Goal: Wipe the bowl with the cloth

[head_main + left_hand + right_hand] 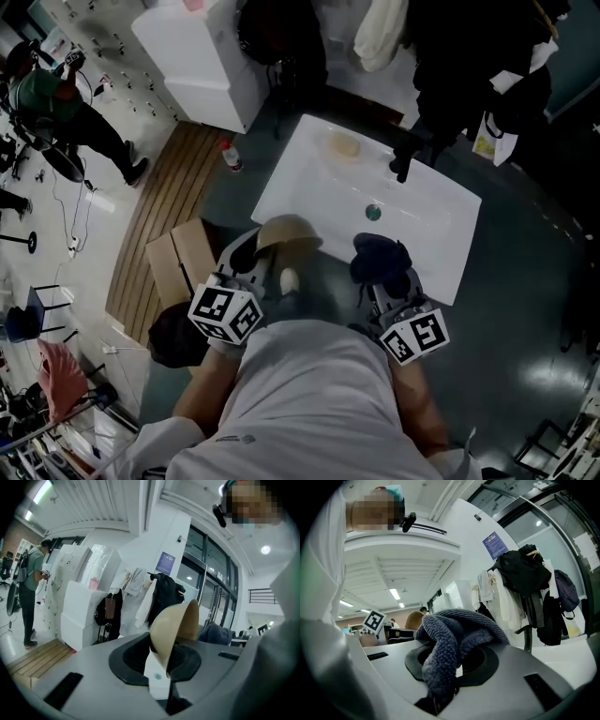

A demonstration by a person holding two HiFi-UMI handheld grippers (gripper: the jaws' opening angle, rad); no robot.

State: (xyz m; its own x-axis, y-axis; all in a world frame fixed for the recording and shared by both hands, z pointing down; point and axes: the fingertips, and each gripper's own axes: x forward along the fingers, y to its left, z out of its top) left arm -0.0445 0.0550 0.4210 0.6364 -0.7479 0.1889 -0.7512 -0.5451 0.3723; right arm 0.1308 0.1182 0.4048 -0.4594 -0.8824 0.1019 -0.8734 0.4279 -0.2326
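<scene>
A tan bowl (289,233) is held tilted above the near edge of the white sink (305,173), with my left gripper (268,257) shut on its rim. In the left gripper view the bowl (174,626) stands on edge between the jaws of the left gripper (165,674), its opening turned to the right. My right gripper (385,283) is shut on a bunched dark blue cloth (379,257), which is held just right of the bowl and apart from it. In the right gripper view the cloth (453,639) droops over the right gripper (440,696) and hides the fingertips.
The sink has a black faucet (405,159), a drain (373,212) and a yellowish pad (343,145) at its back. A red-capped bottle (230,156), a cardboard box (183,259) and wooden decking (155,211) lie to the left. A person (58,105) stands far left.
</scene>
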